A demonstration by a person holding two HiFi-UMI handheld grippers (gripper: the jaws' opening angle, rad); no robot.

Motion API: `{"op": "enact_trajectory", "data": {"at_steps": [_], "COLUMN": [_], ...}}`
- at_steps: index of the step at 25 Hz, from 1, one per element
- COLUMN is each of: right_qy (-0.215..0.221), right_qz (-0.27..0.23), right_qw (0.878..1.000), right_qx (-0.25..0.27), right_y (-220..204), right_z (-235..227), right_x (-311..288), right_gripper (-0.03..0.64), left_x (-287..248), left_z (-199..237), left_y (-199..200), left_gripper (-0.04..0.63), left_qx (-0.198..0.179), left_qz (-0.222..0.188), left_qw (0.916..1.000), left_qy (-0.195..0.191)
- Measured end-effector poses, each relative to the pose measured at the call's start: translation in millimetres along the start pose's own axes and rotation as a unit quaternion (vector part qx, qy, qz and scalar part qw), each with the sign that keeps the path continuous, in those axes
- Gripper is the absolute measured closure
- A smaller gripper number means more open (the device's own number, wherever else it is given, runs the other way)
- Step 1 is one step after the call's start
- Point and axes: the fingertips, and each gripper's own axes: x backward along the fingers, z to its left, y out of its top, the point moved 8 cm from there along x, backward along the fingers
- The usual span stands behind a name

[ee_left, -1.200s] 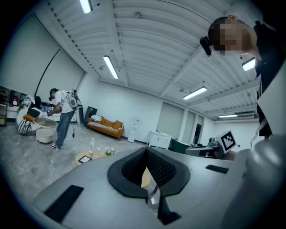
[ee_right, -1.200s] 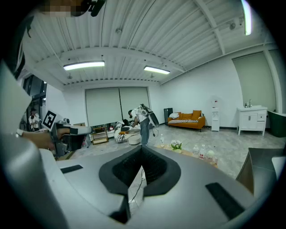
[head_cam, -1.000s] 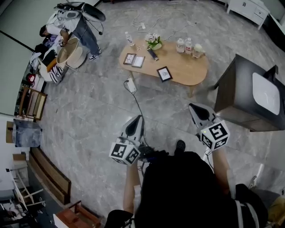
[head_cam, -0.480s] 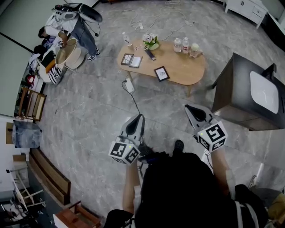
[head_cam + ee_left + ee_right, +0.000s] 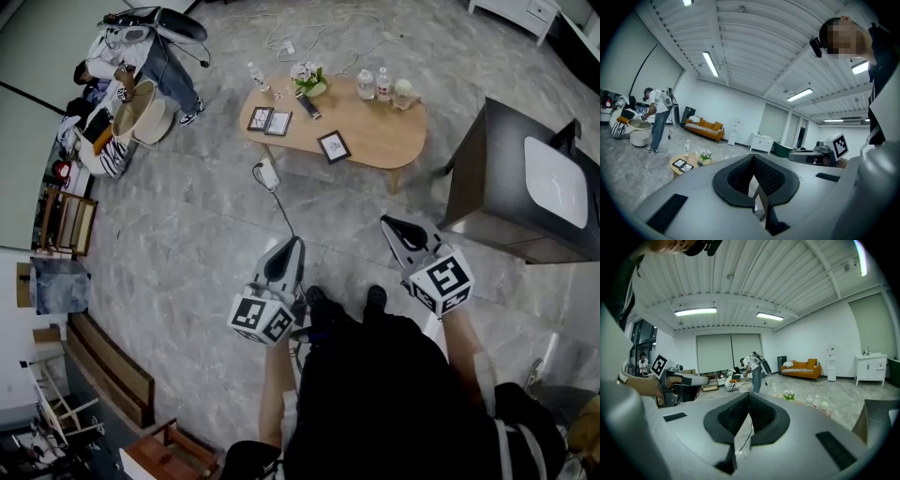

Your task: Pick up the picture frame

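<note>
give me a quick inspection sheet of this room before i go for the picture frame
surface: oval wooden table, bare at its right end
job's things: picture frame near the table's near edge; two more frames at its left end
clutter: flowers, remote, bottles along the far edge
grippers: left gripper and right gripper both shut, empty, short of the table
cables: power strip on the floor, its cord running toward the grippers; loose cords beyond the table
surroundings: dark cabinet at right; person standing far left

The left tongs and right tongs are pale grey wedges with black ribbed pads, black-and-white marker cubes behind. Black top, black shoes.
</note>
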Motion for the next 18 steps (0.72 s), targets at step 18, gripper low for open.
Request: {"op": "enact_trajectory", "data": {"at_steps": [18], "right_qy": [-0.062], "right_qz": [0.017], "right_qw": [0.998], "right_qx": [-0.025], "right_y": [4.6], "right_z": [-46.5], "right_x": [-61.7], "right_gripper": [0.604], "left_x": [-76.2], "left_z": [70.8], "left_y": [11.6], "left_gripper": [0.584], "left_qx": [-0.002], "left_qz": [0.013], "left_qw": [0.9991], "left_qy": [-0.04]}}
